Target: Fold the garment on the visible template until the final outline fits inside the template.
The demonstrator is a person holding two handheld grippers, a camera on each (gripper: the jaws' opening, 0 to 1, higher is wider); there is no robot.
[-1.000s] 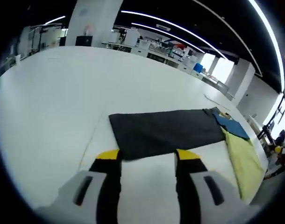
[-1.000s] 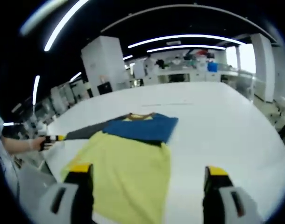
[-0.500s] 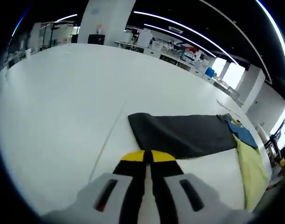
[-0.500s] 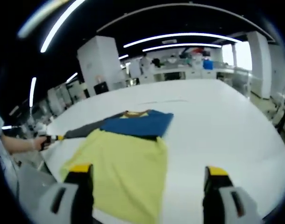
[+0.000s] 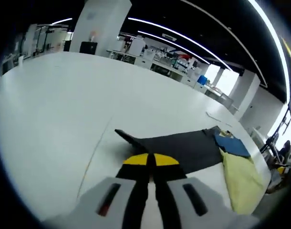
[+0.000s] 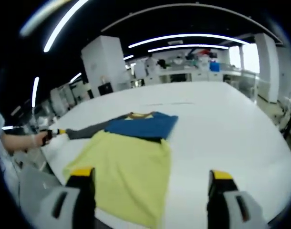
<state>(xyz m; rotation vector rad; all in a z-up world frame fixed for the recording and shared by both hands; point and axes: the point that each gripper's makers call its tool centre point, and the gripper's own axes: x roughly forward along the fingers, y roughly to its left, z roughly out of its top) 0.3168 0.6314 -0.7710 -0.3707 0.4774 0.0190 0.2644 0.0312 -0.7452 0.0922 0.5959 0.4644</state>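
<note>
Your left gripper [image 5: 150, 160] pinches the dark grey sleeve [image 5: 176, 145] of the yellow-and-blue shirt [image 6: 131, 164], right gripper [image 6: 150, 183] spread; pulling hard could drag it askew

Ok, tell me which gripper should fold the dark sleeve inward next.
Left. The left gripper is shut on the dark sleeve at its end, with the cloth lifting there. The right gripper is open, its jaws wide above the yellow body, holding nothing.
</note>
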